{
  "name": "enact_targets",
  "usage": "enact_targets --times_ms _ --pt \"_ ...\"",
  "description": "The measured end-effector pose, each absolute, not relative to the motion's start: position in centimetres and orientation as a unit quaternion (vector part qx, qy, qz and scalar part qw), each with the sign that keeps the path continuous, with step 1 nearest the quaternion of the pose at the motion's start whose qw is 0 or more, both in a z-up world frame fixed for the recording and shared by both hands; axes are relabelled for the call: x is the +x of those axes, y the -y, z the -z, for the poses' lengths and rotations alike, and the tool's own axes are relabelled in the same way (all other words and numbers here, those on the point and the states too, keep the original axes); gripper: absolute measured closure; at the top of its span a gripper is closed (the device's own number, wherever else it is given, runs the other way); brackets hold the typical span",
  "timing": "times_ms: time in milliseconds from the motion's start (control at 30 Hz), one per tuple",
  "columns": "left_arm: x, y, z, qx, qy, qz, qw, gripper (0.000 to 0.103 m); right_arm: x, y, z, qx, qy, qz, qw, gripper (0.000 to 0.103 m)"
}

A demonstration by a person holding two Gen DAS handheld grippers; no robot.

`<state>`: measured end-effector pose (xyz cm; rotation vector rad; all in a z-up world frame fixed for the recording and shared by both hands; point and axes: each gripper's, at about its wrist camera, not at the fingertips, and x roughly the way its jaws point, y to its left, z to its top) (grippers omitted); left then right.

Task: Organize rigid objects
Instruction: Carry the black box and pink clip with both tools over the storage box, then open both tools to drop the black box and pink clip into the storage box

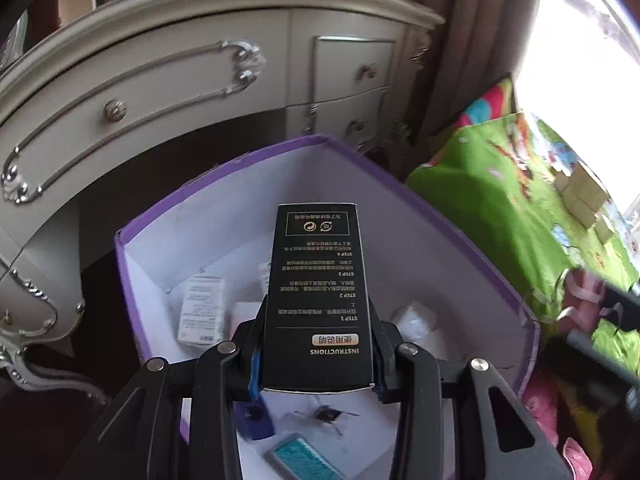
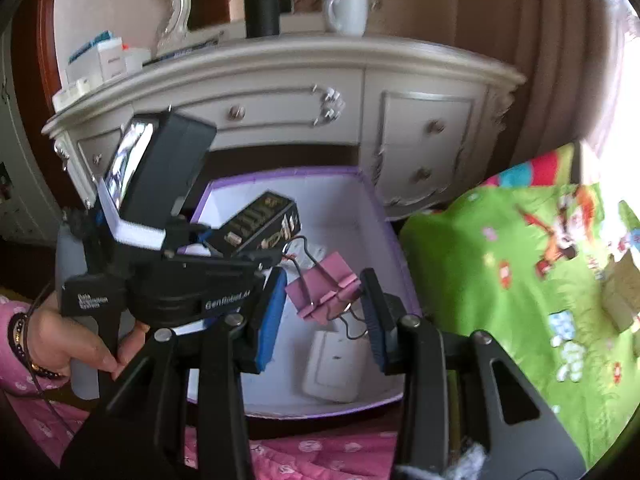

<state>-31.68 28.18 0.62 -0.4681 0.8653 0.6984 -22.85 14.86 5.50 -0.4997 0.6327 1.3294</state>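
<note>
**Two grippers held a box and a clip over the purple storage box**

The left gripper (image 1: 318, 344) was closed on a long black carton (image 1: 316, 292), flat and matte, with white printed instructions; its fingers (image 1: 256, 356) pressed both long sides. The right gripper (image 2: 326, 312) was closed on a pink binder clip (image 2: 320, 294) with thin black wire handles, which sat between its blue-padded fingers (image 2: 272, 320).

Below and ahead of both pairs of fingers stood the purple storage box (image 1: 432, 216), made of cardboard, white and smooth inside. On its bottom lay a white medicine packet (image 1: 200, 310) and a flat white plastic piece (image 2: 330, 364).

To the right of the fingers lay a green cartoon blanket (image 2: 500, 264). Farther ahead stood a cream dresser (image 2: 304, 76), curved, with round metal knobs. A white mug (image 2: 347, 12) stood on its top. A hand (image 2: 68, 344) in a pink sleeve held the left gripper.
</note>
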Motion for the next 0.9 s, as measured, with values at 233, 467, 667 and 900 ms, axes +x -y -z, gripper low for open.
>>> enact_targets --times_ms 233,467,667,900 --pt "-32.6 -29.9 0.6 -0.229 -0.418 -0.357 0.803 0.063 -24.0 -16.3 -2.3 -0.25 -0.323 -0.616 0.673 0.061" --pt "-32.1 -30.4 0.7 -0.217 -0.429 -0.369 0.795 0.061 -24.2 -16.2 -1.1 -0.245 -0.335 -0.63 0.656 0.059" --pt "-30.6 -29.6 -0.7 -0.174 -0.427 -0.413 0.785 0.019 -22.0 -14.5 -2.2 -0.2 -0.341 -0.627 0.671 0.026" --pt "-24.5 -25.5 -1.8 -0.136 -0.444 -0.343 0.817 0.017 -14.1 -7.7 -4.0 -0.134 -0.345 -0.524 0.767 0.023"
